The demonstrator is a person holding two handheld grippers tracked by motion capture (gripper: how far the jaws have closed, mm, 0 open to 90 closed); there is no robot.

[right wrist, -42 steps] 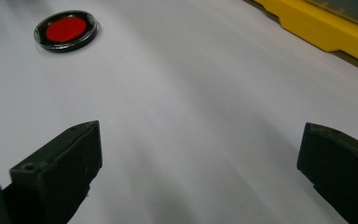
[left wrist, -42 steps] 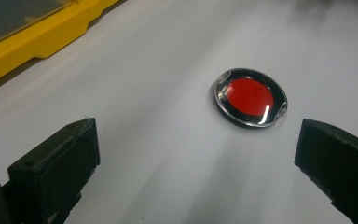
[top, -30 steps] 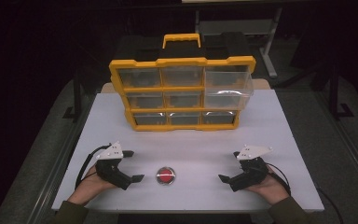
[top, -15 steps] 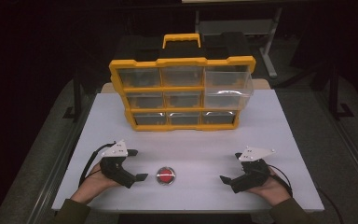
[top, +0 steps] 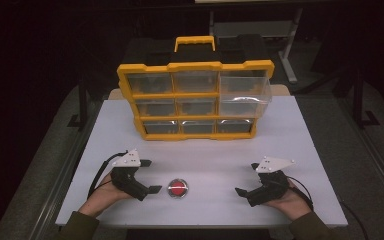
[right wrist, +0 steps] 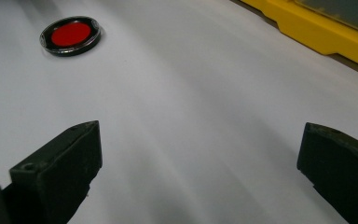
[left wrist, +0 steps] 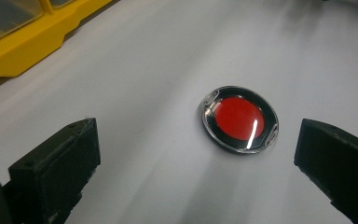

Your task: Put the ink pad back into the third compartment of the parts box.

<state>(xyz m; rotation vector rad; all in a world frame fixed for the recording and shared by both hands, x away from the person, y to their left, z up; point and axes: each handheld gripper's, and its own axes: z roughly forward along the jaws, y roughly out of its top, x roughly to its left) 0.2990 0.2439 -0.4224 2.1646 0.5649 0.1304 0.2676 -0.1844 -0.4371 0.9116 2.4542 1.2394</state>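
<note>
Table: a white tabletop (top: 290, 150) with dark floor around it.
Organizer: a yellow parts organizer (top: 195, 100) with a carry handle on top stands upright at the far middle of the table, its front toward the person.
Drawers: three rows of three clear drawers; the top right drawer (top: 244, 92) is pulled out past the yellow frame, the others sit flush.
Drawer contents: cannot tell; the clear fronts reflect light and nothing inside is distinct.
Red disc: a round red disc in a clear-rimmed black case (top: 178, 188) lies flat at the near middle of the table, well apart from the organizer.
Left gripper: the left gripper (top: 149, 176), held in the left hand (top: 105, 192), sits just left of the disc with its jaws spread wide; in the left gripper view the disc (left wrist: 240, 119) lies ahead between the jaws, nearer the right one, untouched.
Right gripper: the right gripper (top: 247, 179), held in the right hand (top: 287, 200), rests at the near right, jaws wide apart and holding nothing; its own view shows the disc (right wrist: 70, 35) far off at upper left.
</note>
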